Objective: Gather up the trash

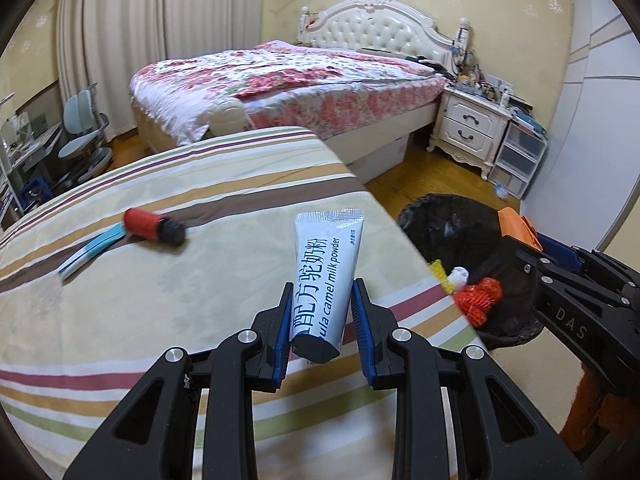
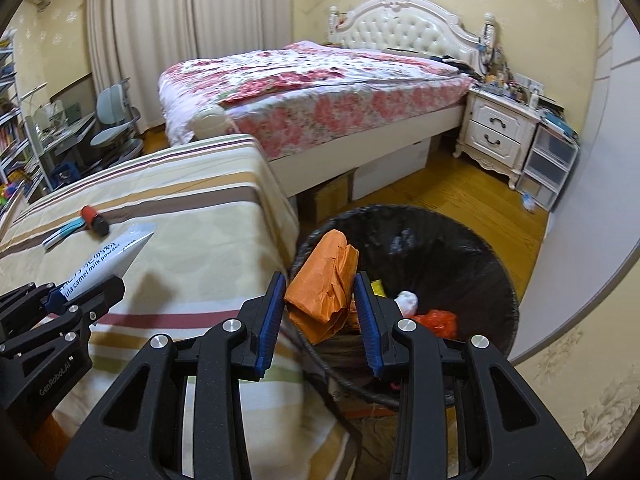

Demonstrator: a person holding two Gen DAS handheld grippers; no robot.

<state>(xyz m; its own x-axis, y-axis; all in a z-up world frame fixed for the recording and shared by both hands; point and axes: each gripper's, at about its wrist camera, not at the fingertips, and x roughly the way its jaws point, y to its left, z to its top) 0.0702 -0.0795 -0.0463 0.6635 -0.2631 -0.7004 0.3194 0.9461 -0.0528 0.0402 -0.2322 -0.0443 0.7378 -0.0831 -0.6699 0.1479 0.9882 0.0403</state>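
My left gripper (image 1: pixel 322 294) is shut on a white camel milk powder sachet (image 1: pixel 326 276), held upright above the striped sheet (image 1: pixel 160 280). The same sachet (image 2: pixel 106 262) shows at the left of the right wrist view. My right gripper (image 2: pixel 320 292) is shut on a crumpled orange wrapper (image 2: pixel 326 284), hanging over the near rim of the black-lined trash bin (image 2: pixel 460 248). In the bin lie red netting (image 1: pixel 478 300), a white scrap (image 2: pixel 406 302) and a yellow piece (image 2: pixel 376 288). A red and black bottle (image 1: pixel 154 226) and a blue-white strip (image 1: pixel 92 248) lie on the striped sheet.
A floral bed (image 2: pixel 320 96) with a white headboard stands behind. A cluttered white nightstand (image 2: pixel 496 132) and clear plastic drawers (image 2: pixel 548 168) are at the right. A desk with blue chairs (image 1: pixel 84 136) is at the far left. Wooden floor (image 2: pixel 460 196) surrounds the bin.
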